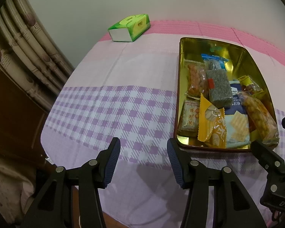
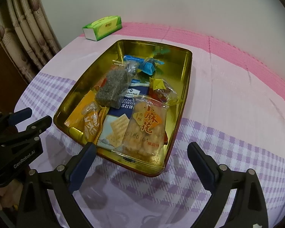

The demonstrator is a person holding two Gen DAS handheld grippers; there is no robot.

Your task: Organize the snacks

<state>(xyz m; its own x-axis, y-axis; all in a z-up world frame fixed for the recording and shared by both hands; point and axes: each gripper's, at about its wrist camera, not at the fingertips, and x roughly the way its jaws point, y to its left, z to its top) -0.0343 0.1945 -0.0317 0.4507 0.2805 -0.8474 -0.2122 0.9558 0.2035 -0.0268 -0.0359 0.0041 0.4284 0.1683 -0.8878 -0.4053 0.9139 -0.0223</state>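
Right tool (image 2: 141,159) wide open — empty, left tool (image 1: 143,161) half-open — empty, gold tin (image 2: 188,72), lower snacks (image 2: 129,102) buried.

Both tools are matte black plastic with angular, cut-out arms joined by round silver pivot screws. The left gripper (image 1: 143,148) has ribbed dark-blue pads lining its fingers (image 1: 114,155). The right gripper (image 2: 141,152) has the same blue-padded fingers (image 2: 81,163). White "GenRobot.AI" lettering marks the left gripper's body, behind its fingers.

The blue cracker packet (image 2: 123,102) lies half hidden under the grey bar (image 2: 112,89) and the twist snack bag (image 2: 146,129). The picture's left edge cuts off the left tool (image 2: 19,129), and a hand (image 2: 1,195) shows only partly there.
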